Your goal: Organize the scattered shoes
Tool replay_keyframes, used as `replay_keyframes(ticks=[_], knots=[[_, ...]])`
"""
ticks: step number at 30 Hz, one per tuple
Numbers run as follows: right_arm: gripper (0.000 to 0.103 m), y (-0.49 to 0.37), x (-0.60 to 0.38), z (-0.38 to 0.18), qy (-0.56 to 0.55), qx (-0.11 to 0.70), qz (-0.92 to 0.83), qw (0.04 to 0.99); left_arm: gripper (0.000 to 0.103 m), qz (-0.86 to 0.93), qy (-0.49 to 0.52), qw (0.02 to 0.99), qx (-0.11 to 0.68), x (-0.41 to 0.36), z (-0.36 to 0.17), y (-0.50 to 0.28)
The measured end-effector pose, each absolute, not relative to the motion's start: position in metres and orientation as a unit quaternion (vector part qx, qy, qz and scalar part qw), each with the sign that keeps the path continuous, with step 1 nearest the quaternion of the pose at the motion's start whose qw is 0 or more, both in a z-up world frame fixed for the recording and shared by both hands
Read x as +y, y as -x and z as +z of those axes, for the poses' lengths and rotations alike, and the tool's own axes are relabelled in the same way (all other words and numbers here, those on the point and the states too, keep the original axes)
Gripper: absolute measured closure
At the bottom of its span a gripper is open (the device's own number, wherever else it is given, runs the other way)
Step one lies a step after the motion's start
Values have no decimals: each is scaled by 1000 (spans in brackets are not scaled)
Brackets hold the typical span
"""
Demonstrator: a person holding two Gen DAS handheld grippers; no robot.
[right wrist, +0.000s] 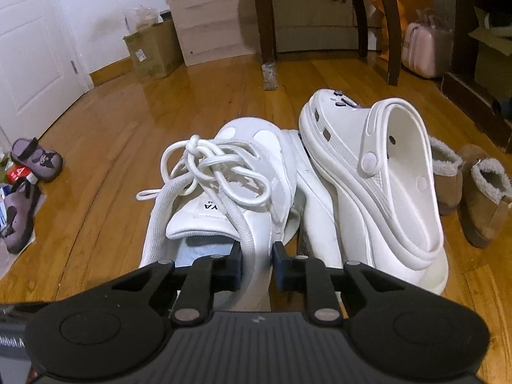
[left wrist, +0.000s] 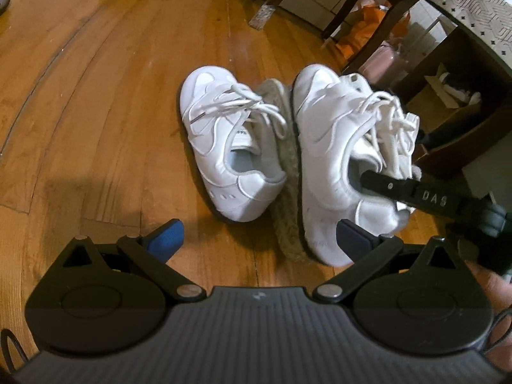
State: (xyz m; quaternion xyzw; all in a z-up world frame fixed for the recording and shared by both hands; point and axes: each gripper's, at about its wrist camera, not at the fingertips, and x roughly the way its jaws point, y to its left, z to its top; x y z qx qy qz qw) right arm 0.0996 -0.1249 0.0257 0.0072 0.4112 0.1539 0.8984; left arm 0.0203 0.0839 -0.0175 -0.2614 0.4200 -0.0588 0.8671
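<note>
Two white lace-up sneakers lie side by side on the wooden floor. The left sneaker [left wrist: 220,147] stands upright. The right sneaker [left wrist: 332,147] leans with its dirty sole turned to the left. My left gripper [left wrist: 260,238] hangs open just short of their heels and holds nothing. One black finger [left wrist: 384,185] of my right gripper reaches into the right sneaker's mouth. In the right wrist view my right gripper [right wrist: 257,257] is shut on that sneaker's [right wrist: 224,192] collar beside the tongue. A white clog [right wrist: 384,172] leans on its side right next to it.
Two brown fleece-lined slippers [right wrist: 480,198] sit to the right of the clog. Purple children's shoes [right wrist: 35,160] lie at the far left by clutter. Dark chair legs [right wrist: 267,32], a cardboard box [right wrist: 153,51] and a pink case [right wrist: 425,51] stand behind. Dark furniture [left wrist: 464,112] crowds the right.
</note>
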Motion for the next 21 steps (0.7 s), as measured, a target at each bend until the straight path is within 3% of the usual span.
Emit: replay_keyframes(ticks=[21], knots=[[84,-47,-167,27,-103,429,128,888,0,-121,185,877,427,60,1,-15]])
